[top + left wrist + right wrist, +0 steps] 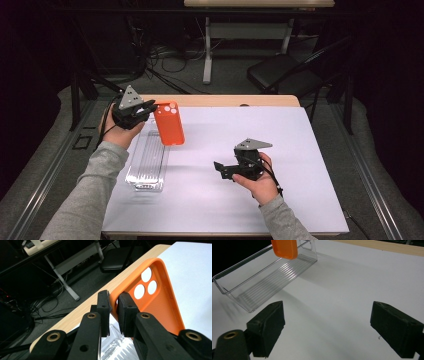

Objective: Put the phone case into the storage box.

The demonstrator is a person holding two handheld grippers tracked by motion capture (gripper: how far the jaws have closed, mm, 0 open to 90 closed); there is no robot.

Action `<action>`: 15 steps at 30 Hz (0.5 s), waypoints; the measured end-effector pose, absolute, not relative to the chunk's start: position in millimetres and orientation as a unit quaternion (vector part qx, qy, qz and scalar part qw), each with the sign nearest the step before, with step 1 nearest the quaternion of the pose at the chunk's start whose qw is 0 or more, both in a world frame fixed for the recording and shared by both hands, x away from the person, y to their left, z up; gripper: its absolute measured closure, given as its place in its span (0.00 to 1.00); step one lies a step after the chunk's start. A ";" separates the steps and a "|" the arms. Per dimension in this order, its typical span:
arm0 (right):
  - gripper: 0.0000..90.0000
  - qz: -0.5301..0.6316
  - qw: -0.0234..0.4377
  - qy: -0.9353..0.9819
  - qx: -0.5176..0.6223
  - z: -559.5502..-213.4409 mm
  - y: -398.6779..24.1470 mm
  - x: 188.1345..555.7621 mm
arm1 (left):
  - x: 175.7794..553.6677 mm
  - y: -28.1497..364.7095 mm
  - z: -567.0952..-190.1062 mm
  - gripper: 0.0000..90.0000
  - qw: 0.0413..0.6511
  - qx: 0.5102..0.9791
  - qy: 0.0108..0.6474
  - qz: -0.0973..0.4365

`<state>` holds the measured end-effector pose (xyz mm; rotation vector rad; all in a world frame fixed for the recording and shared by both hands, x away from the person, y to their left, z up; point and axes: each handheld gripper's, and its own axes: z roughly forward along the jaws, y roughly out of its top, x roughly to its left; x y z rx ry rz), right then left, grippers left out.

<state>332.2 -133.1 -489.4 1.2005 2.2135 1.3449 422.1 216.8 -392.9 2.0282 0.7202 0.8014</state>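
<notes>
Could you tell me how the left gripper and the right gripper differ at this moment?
The left gripper is shut on the edge of the orange phone case, holding it above the clear plastic tray; the right gripper stands wide open with nothing between its jaws. The left gripper is at the table's far left edge, while the right gripper hovers over the bare white tabletop nearer the person. Both are black, hand-held, and carry a grey three-cornered plate.

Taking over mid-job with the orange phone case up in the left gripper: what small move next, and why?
Probably ease the left gripper toward the person and lower the orange phone case into the clear tray. Its jaws pinch the case's edge, holding it above the tray's far end, while the right gripper is open over the bare white table.
</notes>
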 end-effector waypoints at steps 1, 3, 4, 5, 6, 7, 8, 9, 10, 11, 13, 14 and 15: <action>0.11 0.466 0.143 0.768 0.416 -489.6 -133.1 332.2 | 423.0 218.0 -393.2 0.90 0.410 0.805 0.286 0.320; 0.11 0.467 0.140 0.770 0.413 -490.7 -132.8 331.9 | 424.9 219.8 -394.1 0.90 0.412 0.803 0.287 0.321; 0.09 0.466 0.139 0.772 0.409 -491.2 -132.9 332.2 | 425.7 220.7 -394.4 0.90 0.412 0.803 0.288 0.322; 0.08 0.466 0.137 0.772 0.410 -491.7 -132.6 331.9 | 426.5 221.4 -394.6 0.90 0.411 0.802 0.287 0.323; 0.07 0.466 0.138 0.773 0.407 -492.3 -132.3 332.1 | 427.2 222.1 -394.9 0.90 0.411 0.802 0.287 0.325; 0.07 0.465 0.137 0.775 0.405 -492.6 -132.1 332.1 | 427.9 222.8 -395.0 0.90 0.410 0.802 0.287 0.326; 0.07 0.465 0.134 0.775 0.406 -492.7 -131.7 331.9 | 428.5 223.8 -394.9 0.90 0.409 0.802 0.287 0.327; 0.06 0.465 0.132 0.775 0.407 -492.7 -131.5 331.7 | 429.0 224.7 -395.1 0.90 0.409 0.802 0.287 0.328; 0.06 0.465 0.132 0.775 0.406 -492.7 -131.4 331.6 | 429.6 225.7 -395.2 0.90 0.409 0.801 0.287 0.329; 0.06 0.466 0.133 0.774 0.407 -492.8 -131.2 331.6 | 430.1 226.6 -395.3 0.90 0.409 0.801 0.288 0.329; 0.06 0.466 0.131 0.774 0.408 -492.8 -131.6 331.8 | 431.1 228.7 -395.5 0.90 0.409 0.799 0.289 0.333; 0.06 0.467 0.132 0.774 0.407 -493.0 -131.7 332.1 | 431.6 229.9 -395.5 0.90 0.409 0.798 0.290 0.333; 0.06 0.466 0.133 0.774 0.407 -492.8 -131.9 332.0 | 432.0 230.9 -395.5 0.90 0.409 0.798 0.290 0.335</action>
